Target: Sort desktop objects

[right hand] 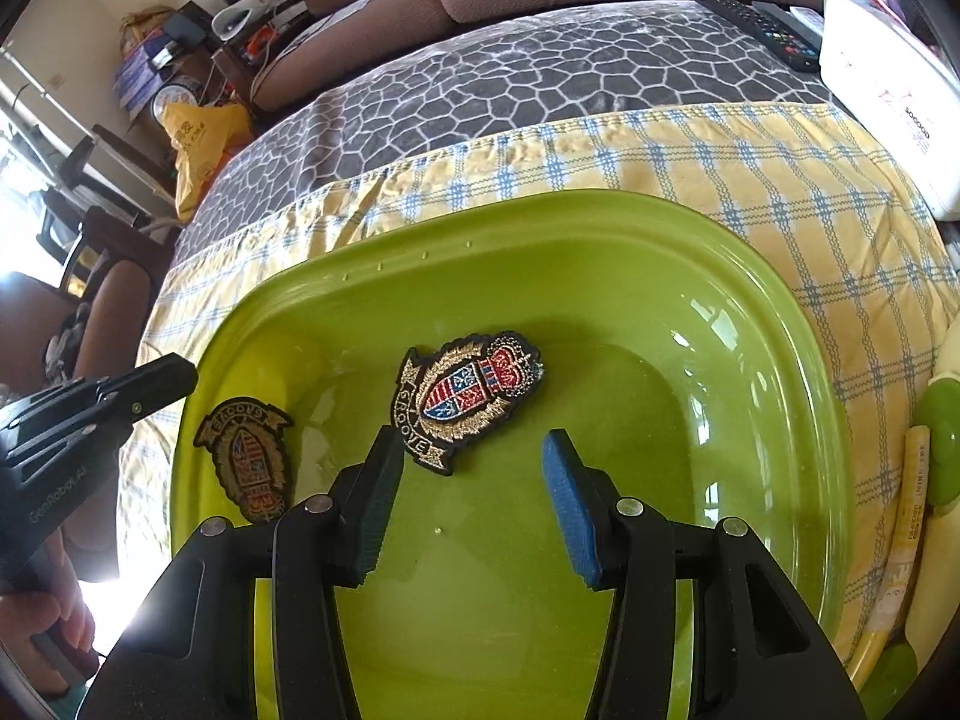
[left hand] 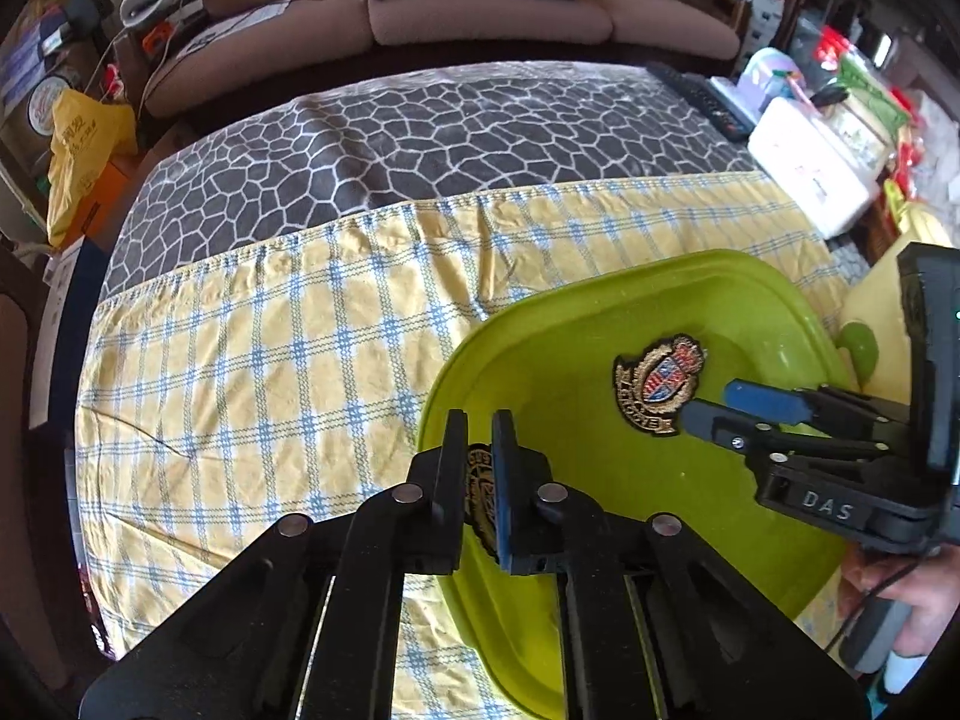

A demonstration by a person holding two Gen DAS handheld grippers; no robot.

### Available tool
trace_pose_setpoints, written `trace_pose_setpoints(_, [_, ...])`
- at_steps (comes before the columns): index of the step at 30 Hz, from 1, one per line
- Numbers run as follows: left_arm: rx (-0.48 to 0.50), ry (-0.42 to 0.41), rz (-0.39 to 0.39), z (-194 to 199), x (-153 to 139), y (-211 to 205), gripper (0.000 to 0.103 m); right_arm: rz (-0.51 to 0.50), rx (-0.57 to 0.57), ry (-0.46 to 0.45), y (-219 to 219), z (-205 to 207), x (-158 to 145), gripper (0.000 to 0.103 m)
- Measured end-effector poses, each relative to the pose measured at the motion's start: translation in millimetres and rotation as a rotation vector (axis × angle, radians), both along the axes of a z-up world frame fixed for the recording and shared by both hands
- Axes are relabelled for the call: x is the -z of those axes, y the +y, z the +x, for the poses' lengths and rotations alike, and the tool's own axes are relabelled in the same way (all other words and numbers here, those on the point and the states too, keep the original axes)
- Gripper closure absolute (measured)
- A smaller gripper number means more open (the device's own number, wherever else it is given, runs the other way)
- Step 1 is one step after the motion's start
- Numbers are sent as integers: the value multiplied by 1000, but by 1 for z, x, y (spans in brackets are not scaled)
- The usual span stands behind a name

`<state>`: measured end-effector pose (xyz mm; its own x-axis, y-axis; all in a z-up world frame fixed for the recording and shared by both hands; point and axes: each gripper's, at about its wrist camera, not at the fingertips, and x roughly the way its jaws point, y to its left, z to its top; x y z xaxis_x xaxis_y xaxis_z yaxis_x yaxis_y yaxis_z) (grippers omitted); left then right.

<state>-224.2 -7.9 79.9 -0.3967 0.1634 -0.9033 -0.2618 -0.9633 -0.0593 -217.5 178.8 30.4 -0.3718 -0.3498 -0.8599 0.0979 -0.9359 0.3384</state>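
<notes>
Cloths: two overlapping fabrics cover the table, a grey one (left hand: 420, 138) printed with a white cracked-stone pattern, and nearer the cameras a wrinkled yellow one (left hand: 240, 360) with a blue-and-white woven plaid and a stitched hem.
Tray: lime-green plastic basin (right hand: 660, 420), glossy, a rounded rectangle with a raised rim and sloping walls; it rests on the yellow cloth.
Right gripper (right hand: 474, 441): black hinged fingers with silver pivot pins; one pad is blue foam (right hand: 570, 510), the other darker and ribbed. The jaws stand apart over the tray floor and grip nothing, with the near tip of the bright patch just at the ribbed finger.
Left gripper (left hand: 480, 420): same black build. Its jaws are drawn nearly together with nothing between them, above the tray's left rim.
Bright patch (right hand: 471, 399): embroidered crest badge with a black border, gold-thread wreath, red, white and blue shield, a crown and a lettered scroll; it lies flat on the tray floor.
Dull patch (right hand: 249, 459): same crest shape but darker and browner; it lies against the tray's left wall, below the left gripper and apart from the bright patch.
</notes>
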Motion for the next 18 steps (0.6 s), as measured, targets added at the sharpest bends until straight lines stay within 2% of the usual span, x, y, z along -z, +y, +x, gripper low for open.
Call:
trace_pose_setpoints(3, [-47, 3, 44, 5, -6, -10, 86, -43, -48, 28, -8, 3, -7, 53])
trace_pose_setpoints(5, [-94, -15, 117, 8, -9, -23, 85, -132, -120, 24, -20, 5, -10, 53])
trace_pose_setpoints(7, [-123, -12, 152, 15, -11, -33, 80, -205, -183, 15, -35, 8, -10, 52])
trace_pose_setpoints(9, [-146, -29, 192, 20, -11, -42, 63, -275, -229, -7, -49, 9, -6, 53])
trace_pose_setpoints(10, [-159, -36, 222, 22, -10, -47, 60, -314, -242, -25, -55, 9, -3, 52])
trace_pose_setpoints(12, [-191, -48, 277, 27, -9, -59, 53, -378, -244, -57, -62, 6, 4, 48])
trace_pose_setpoints(14, [-226, -53, 325, 29, -7, -72, 49, -419, -233, -75, -67, 4, 9, 39])
trace_pose_setpoints(15, [-241, -63, 351, 30, -4, -77, 48, -431, -225, -80, -68, 3, 11, 37])
trace_pose_setpoints(17, [-262, -104, 425, 29, 6, -89, 48, -425, -203, -82, -69, 0, 16, 26])
trace_pose_setpoints(18, [-272, -129, 473, 27, 12, -95, 48, -428, -197, -92, -71, -1, 19, 25])
